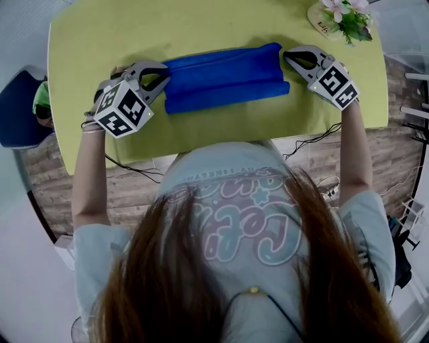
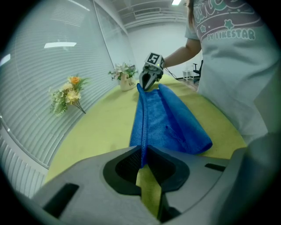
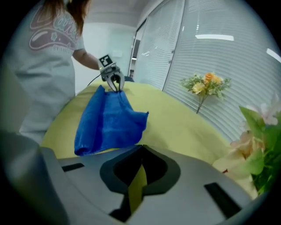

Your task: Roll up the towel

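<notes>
A blue towel [image 1: 224, 77] lies folded in a long band across the yellow-green table [image 1: 100, 40]. My left gripper [image 1: 164, 75] is shut on the raised edge at the towel's left end. In the left gripper view that blue edge [image 2: 142, 132] runs straight into the closed jaws [image 2: 142, 149]. My right gripper [image 1: 287, 53] sits at the towel's right end. In the right gripper view its jaws [image 3: 140, 146] meet with nothing between them, and the towel [image 3: 109, 121] lies just beyond the tips. Each gripper shows in the other's view: the right [image 2: 148, 85] and the left [image 3: 116, 90].
A pot of flowers [image 1: 345, 17] stands at the table's far right corner. A loose flower sprig [image 3: 206, 88] lies on the far side of the table. The person's body is against the near table edge. A blue chair [image 1: 17, 107] stands left of the table.
</notes>
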Tool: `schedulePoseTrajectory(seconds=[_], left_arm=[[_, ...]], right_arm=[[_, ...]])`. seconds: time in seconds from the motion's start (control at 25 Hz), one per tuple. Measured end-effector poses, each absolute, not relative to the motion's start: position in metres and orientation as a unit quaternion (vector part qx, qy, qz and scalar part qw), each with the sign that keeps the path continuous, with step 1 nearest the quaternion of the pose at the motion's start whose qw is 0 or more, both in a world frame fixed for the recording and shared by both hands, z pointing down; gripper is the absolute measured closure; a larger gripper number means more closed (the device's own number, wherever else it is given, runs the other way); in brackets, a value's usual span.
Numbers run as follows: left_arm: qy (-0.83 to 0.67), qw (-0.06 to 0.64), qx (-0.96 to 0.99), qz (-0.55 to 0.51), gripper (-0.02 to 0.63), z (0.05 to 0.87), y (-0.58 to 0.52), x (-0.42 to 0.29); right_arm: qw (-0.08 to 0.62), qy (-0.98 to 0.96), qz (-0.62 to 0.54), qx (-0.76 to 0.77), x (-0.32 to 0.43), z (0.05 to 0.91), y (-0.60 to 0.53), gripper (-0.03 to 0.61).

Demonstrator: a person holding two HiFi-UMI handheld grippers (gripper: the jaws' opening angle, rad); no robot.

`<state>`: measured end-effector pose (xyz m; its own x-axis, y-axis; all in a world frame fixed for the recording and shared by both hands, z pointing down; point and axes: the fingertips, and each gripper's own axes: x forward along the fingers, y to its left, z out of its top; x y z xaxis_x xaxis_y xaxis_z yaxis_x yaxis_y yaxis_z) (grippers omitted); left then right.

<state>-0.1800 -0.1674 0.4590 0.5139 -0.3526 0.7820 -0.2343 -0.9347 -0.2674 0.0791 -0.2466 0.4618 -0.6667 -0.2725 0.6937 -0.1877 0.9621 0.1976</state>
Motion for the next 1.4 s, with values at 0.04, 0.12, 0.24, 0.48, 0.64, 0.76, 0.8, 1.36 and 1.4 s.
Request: schedulePoseTrajectory(seconds=[0.04,0.12,0.24,0.48,0.64,0.76,0.8,1.36,1.4], left_arm=[[0.170,0.066,-0.867,-0.463,0.586,0.459,-0.167,-0.180],[0.169,0.067,-0.867,-0.465,0.586,0.459,-0.167,-0.180],[0.167,0.067,-0.866,-0.466,0.587,0.461,-0.167,-0.179],[0.170,0.065,-0.867,-0.464,0.586,0.461,-0.166,-0.179],[0.168,0.071,-0.864,-0.469,0.587,0.462,-0.166,-0.179],[0.168,0.078,-0.863,-0.470,0.586,0.462,-0.168,-0.180],[0.168,0.081,-0.863,-0.470,0.586,0.462,-0.168,-0.180],[0.187,0.063,-0.853,-0.483,0.586,0.464,-0.163,-0.193],[0.195,0.054,-0.851,-0.485,0.586,0.465,-0.162,-0.198]], right_arm=[[0.379,-0.915,-0.043,0.134,0.082,0.459,-0.248,0.572],[0.341,-0.927,-0.018,0.154,0.082,0.444,-0.255,0.572],[0.272,-0.950,0.004,0.155,0.063,0.408,-0.263,0.515],[0.314,-0.947,0.037,0.060,0.021,0.421,-0.251,0.443],[0.326,-0.944,0.012,0.051,0.030,0.427,-0.241,0.540],[0.328,-0.943,-0.022,0.049,0.039,0.428,-0.230,0.545],[0.336,-0.940,-0.034,0.047,0.042,0.431,-0.227,0.546],[0.419,-0.891,-0.167,0.051,0.054,0.465,-0.236,0.545],[0.408,-0.900,-0.146,0.056,0.056,0.465,-0.235,0.537]])
